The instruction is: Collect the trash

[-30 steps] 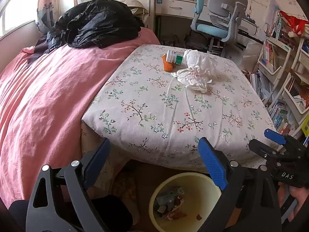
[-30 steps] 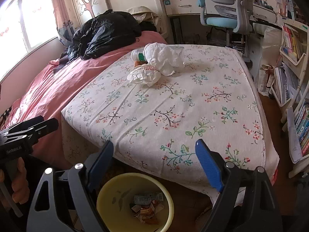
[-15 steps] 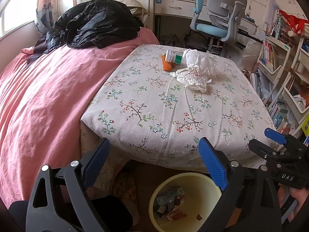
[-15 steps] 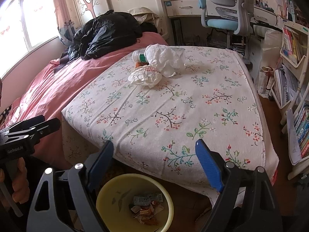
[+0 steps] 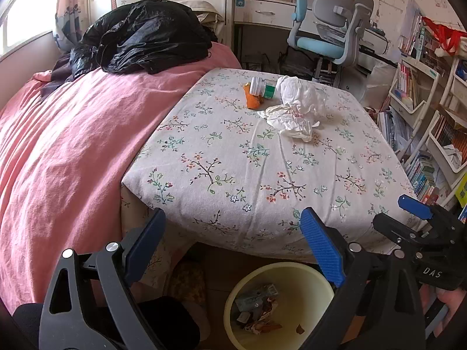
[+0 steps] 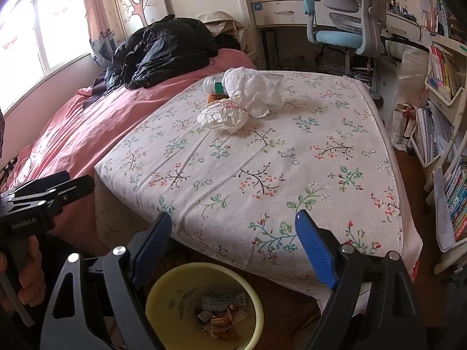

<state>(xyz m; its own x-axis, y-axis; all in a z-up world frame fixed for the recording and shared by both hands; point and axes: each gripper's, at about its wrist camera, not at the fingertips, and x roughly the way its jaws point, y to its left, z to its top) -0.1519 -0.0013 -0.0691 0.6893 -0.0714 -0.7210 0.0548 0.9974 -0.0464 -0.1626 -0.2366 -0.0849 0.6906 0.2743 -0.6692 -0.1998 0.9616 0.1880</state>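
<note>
A: Status on the grippers?

B: We see the left gripper (image 5: 230, 233) spread wide, nothing between its blue pads. Same for the right gripper (image 6: 230, 233): jaws apart, empty. Both hover above the near edge of the floral mattress (image 5: 262, 175), angled down.

A: Where's the trash?

B: We count a cluster at the far end of the mattress. A crumpled white paper (image 5: 300, 93) sits behind a crumpled white wrapper (image 5: 289, 121) with some red print, the two touching. Just left of the paper, a clear plastic bottle (image 5: 261, 87) lies on its side with a white cap and green label. An orange scrap (image 5: 251, 100) sits against the bottle's near side.

A: Any of it near the grippers?

B: No, well apart. We have most of the mattress between the pads and the pile.

A: Bin?

B: Yellow bin (image 6: 163, 291) on the floor just below the mattress's near edge, directly under both grippers. We see a few wrappers (image 6: 221, 312) already in the bottom.

A: Surroundings?

B: Pink bedspread (image 5: 64, 145) on the left with a black bag (image 5: 146, 38) heaped on it. Blue-and-grey desk chair (image 5: 329, 32) beyond the mattress, bookshelves (image 6: 443, 93) on the right.
</note>
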